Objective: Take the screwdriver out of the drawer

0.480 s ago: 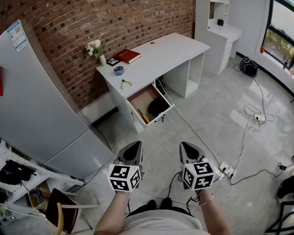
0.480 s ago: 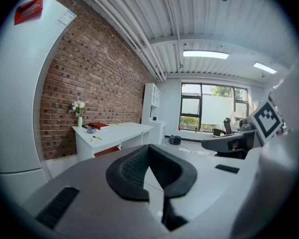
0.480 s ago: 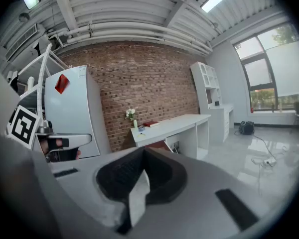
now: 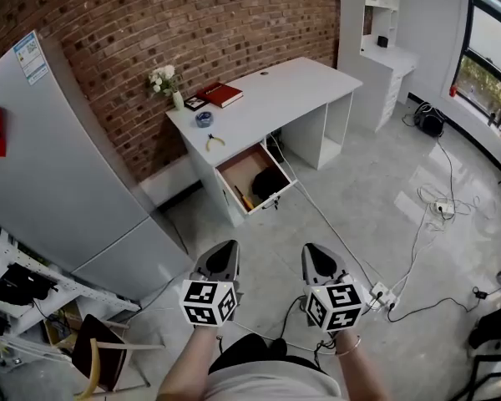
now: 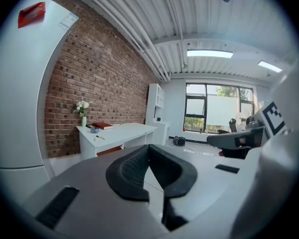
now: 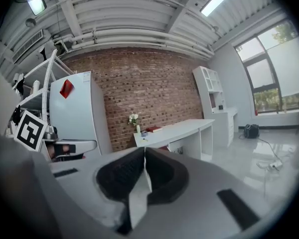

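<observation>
I see the screwdriver [image 4: 245, 198], slim with a yellowish handle, lying in the open, wood-brown drawer [image 4: 244, 170] of the smooth white desk [image 4: 292, 90], beside a black lump [image 4: 270, 182]. My left gripper [image 4: 226, 249] and right gripper [image 4: 315, 251] hang well apart from it, ribbed black pads pressed together, both empty.

L tongs [image 4: 226, 247] shut, R tongs [image 4: 314, 249] shut, empty

Rough red-brown brick wall [image 4: 192, 23]; smooth, matt white desk [image 4: 275, 90], its drawer [image 4: 244, 165] lined in bare brown wood; glossy pale floor [image 4: 376, 215] tiles mirroring window light; satin grey refrigerator [image 4: 58, 182] door; left gripper [image 5: 149, 147] of matt grey plastic, its pads [image 5: 132, 173] black and finely ribbed; ceiling [image 5: 139, 14] of ribbed, white-painted sheeting.
</observation>
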A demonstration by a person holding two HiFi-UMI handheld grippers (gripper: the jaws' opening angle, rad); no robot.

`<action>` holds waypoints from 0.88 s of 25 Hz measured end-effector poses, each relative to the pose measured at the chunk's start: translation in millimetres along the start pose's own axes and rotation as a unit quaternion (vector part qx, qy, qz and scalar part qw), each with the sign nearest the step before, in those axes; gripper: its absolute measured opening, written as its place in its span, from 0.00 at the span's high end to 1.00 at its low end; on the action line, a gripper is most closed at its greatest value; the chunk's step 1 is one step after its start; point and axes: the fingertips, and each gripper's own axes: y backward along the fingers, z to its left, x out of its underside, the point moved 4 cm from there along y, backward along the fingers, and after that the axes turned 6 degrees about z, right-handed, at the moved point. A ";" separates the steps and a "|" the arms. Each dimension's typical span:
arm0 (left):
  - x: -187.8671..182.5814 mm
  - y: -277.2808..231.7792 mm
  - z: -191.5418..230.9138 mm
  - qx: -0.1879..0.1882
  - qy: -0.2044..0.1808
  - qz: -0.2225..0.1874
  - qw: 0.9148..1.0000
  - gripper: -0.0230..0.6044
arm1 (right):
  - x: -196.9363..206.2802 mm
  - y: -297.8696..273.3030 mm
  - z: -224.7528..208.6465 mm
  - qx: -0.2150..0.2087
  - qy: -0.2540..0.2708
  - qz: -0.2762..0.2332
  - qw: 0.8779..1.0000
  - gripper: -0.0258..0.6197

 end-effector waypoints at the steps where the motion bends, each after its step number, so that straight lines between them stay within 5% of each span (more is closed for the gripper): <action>1: 0.3 0.5 -0.5 -0.003 -0.001 0.000 1.000 0.97 | -0.2 -0.5 0.0 -0.003 0.000 -0.001 1.000 0.96; 13: 5.2 -1.6 17.0 -0.021 0.003 0.013 1.000 0.97 | -1.7 -25.9 -2.1 -0.019 -0.013 0.016 1.000 0.81; 22: 3.0 -43.3 67.8 -0.031 0.018 0.023 0.999 0.97 | -4.4 -92.6 -1.7 -0.030 -0.013 0.049 0.998 0.75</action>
